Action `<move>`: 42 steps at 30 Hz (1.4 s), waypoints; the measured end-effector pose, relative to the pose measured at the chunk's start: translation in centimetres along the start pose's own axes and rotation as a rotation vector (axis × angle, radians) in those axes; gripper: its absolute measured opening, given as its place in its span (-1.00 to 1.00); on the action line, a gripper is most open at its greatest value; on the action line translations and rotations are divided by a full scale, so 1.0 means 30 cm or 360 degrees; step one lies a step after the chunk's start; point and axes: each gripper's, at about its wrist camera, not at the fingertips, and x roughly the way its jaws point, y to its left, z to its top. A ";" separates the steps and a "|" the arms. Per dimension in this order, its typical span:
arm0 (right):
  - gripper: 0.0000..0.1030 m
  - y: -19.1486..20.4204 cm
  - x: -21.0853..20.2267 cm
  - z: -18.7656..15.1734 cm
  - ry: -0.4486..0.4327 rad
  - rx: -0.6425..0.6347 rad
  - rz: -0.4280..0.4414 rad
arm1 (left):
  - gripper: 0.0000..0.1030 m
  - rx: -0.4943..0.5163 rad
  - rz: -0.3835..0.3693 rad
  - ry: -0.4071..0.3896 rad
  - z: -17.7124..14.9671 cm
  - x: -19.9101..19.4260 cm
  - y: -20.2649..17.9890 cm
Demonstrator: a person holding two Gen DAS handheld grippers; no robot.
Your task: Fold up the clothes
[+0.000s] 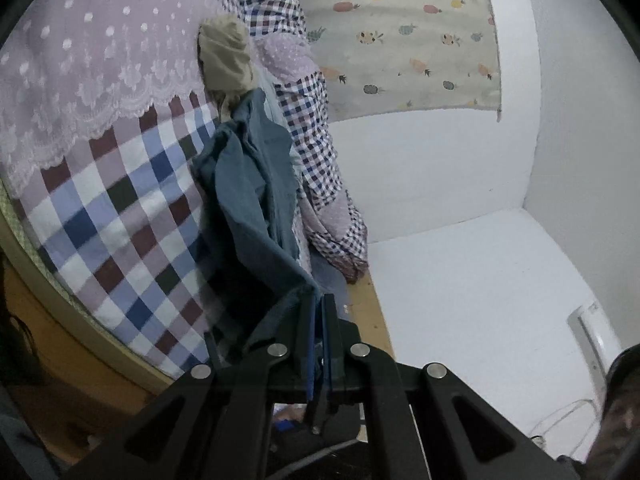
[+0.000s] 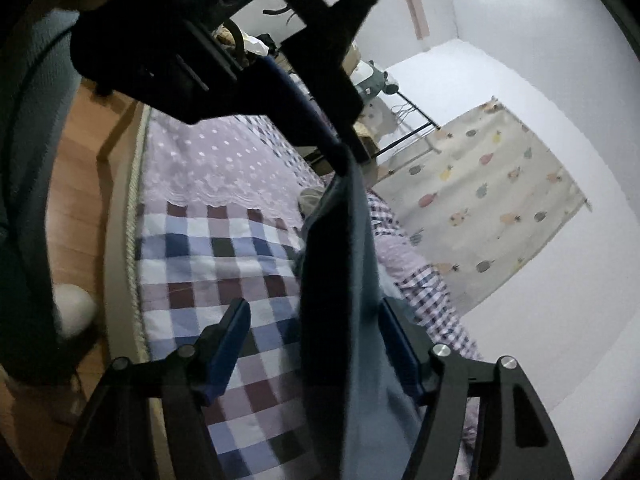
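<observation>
we see the blue garment point(image 1: 256, 184) hanging above the bed point(image 1: 120, 200), its corner pinched in our left gripper point(image 1: 319, 308); our right gripper point(image 2: 314, 320) stands wide, cloth draped between its fingers point(image 2: 234, 328). a beige garment point(image 1: 224, 60) lies on the checked quilt point(image 2: 224, 256). a pineapple-print cloth point(image 1: 408, 36) covers the white wall point(image 1: 460, 184).

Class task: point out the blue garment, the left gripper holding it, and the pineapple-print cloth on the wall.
blue garment point(image 1: 256, 184): left wrist view, hanging middle folds.
left gripper point(image 1: 319, 308): left wrist view, fingertips shut on fabric.
pineapple-print cloth point(image 1: 408, 36): left wrist view, its centre.
</observation>
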 end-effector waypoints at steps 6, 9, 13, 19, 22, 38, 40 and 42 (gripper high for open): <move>-0.83 -0.054 0.021 0.012 -0.0024 0.0094 -0.0030 | -0.97 -0.0074 0.0059 -0.0032 0.002 -0.007 0.023; -0.96 -0.099 0.018 0.015 -0.0003 0.0176 0.0030 | -0.81 -0.0112 0.0108 -0.0063 0.004 -0.014 0.035; -0.96 -0.151 0.000 0.023 0.0006 0.0251 0.0076 | 0.44 -0.0144 0.0152 -0.0094 0.002 -0.019 0.046; -0.96 -0.183 -0.026 0.042 -0.0011 0.0303 0.0105 | 0.53 -0.0241 0.0120 -0.0017 -0.035 0.039 0.072; -0.96 -0.173 -0.035 0.044 -0.0018 0.0295 0.0125 | 0.53 -0.0289 0.0103 0.0022 -0.053 0.068 0.085; -0.96 -0.131 -0.060 0.031 -0.0029 0.0226 0.0172 | 0.27 -0.0429 0.0058 0.0076 -0.074 0.125 0.140; -0.96 -0.125 -0.063 0.026 -0.0029 0.0211 0.0176 | 0.04 -0.0432 0.0074 0.0081 -0.075 0.123 0.142; -0.96 -0.122 -0.064 0.020 -0.0025 0.0206 0.0177 | -0.09 -0.0429 0.0084 0.0081 -0.075 0.119 0.143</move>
